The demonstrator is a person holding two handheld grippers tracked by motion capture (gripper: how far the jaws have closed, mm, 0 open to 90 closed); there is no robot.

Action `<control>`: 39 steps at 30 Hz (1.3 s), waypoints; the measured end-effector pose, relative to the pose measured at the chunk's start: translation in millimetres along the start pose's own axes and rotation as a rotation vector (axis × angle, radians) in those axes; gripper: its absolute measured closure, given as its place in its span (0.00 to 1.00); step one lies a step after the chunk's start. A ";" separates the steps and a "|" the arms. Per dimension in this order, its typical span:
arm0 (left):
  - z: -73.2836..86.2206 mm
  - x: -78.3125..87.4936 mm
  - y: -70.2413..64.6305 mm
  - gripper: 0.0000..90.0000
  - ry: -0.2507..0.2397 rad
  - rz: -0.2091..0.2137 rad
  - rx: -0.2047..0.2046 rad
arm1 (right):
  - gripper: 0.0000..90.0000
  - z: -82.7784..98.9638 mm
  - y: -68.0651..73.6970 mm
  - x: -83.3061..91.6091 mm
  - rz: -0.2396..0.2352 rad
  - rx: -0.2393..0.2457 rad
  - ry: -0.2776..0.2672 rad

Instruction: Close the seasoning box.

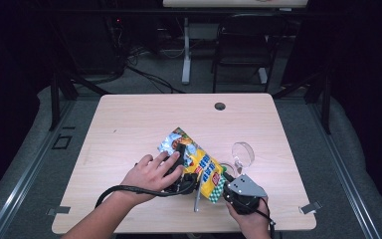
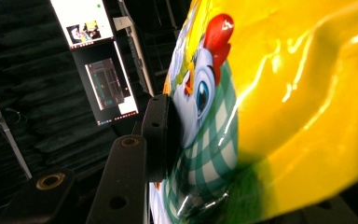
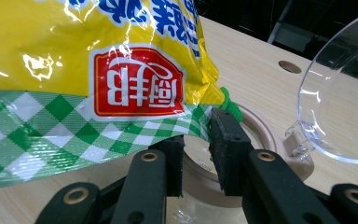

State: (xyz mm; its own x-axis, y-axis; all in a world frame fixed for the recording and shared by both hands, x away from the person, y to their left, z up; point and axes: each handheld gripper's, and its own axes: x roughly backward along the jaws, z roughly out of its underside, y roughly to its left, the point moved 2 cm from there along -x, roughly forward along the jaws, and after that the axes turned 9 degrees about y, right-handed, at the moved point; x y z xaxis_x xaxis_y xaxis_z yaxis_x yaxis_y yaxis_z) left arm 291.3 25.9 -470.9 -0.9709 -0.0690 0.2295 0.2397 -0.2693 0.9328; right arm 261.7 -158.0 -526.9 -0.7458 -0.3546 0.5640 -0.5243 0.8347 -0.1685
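A pale wooden table (image 1: 129, 124) with a round cable hole (image 1: 220, 106) stands on a grey floor (image 1: 149, 82) — dark all round it, the walls lost in black. Behind it are a black chair (image 1: 241, 47), the white leg of another desk (image 1: 186, 50) and loose cables (image 1: 149, 77). In the left gripper view two lit screens (image 2: 98, 56) glow against dark padded walls

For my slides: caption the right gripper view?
Right gripper at the yellow bag's checked edge, above a lidded jar.
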 end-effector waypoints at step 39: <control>-1.3 2.0 2.5 0.75 -0.012 0.013 -0.017 | 0.93 0.0 -1.5 2.2 -0.046 -0.037 0.011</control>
State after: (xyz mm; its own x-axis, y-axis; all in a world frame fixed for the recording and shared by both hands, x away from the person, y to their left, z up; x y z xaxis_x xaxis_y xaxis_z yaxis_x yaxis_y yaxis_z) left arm 289.9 23.9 -468.4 -0.9676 -0.0610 0.2449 0.2520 -0.2846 0.9249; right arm 260.9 -160.0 -525.4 -0.7167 -0.3887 0.5790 -0.5421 0.8328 -0.1119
